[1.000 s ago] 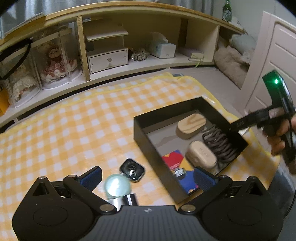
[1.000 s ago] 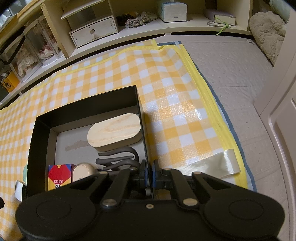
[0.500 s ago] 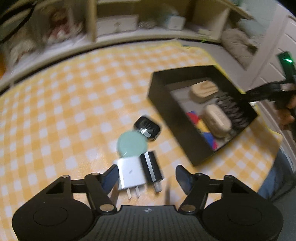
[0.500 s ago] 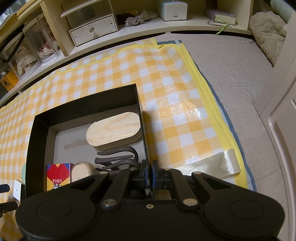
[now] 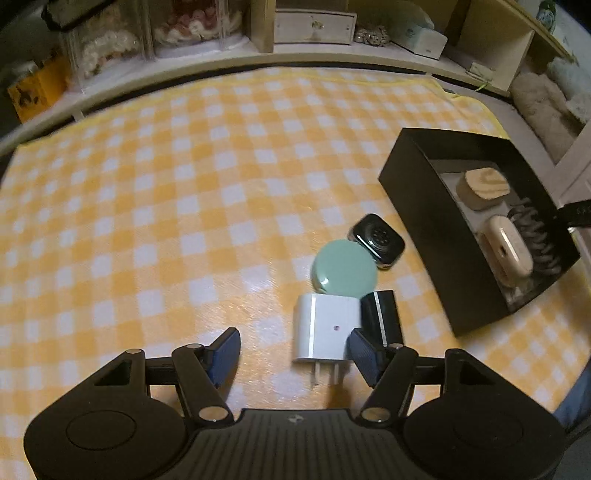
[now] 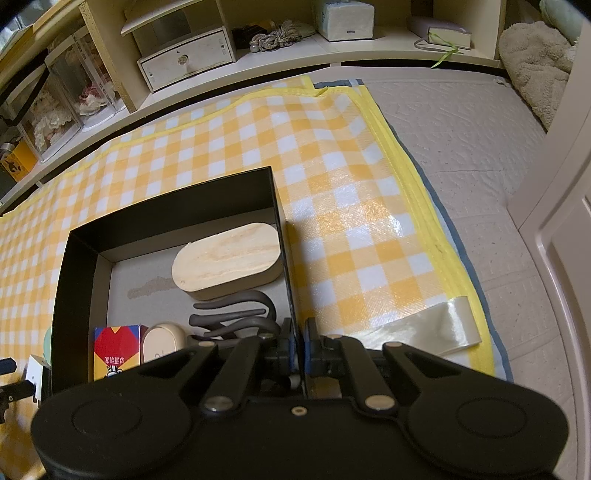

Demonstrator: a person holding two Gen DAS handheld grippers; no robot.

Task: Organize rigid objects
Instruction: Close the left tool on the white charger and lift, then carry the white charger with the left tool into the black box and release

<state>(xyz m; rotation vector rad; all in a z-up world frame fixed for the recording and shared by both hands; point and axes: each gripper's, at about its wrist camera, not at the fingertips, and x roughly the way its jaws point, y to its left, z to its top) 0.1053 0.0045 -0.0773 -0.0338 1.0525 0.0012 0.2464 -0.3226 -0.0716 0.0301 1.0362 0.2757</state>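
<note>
On the yellow checked mat lie a white charger plug (image 5: 325,328), a mint round disc (image 5: 345,267), a black watch body (image 5: 376,240) and a small black block (image 5: 380,315), all close together. My left gripper (image 5: 294,354) hovers just before them, open. The plug sits between its blue pads, close to the right one and well clear of the left. The black box (image 6: 79,258) holds a wooden oval case (image 6: 227,254), a dark hair claw (image 6: 236,314), a beige case (image 6: 162,341) and a red card box (image 6: 116,349). My right gripper (image 6: 300,345) is shut on the box's right wall.
Low shelves (image 5: 314,26) run along the back with a small drawer, doll cases and a tissue box. The mat's yellow edge (image 6: 424,192) ends on a pale quilted floor. A door (image 6: 565,206) and a fluffy cushion (image 6: 535,62) stand to the right.
My left gripper has come down and moved left toward the loose items, and its jaws have narrowed from wide apart. The plug now lies between the pads. The right gripper has not moved.
</note>
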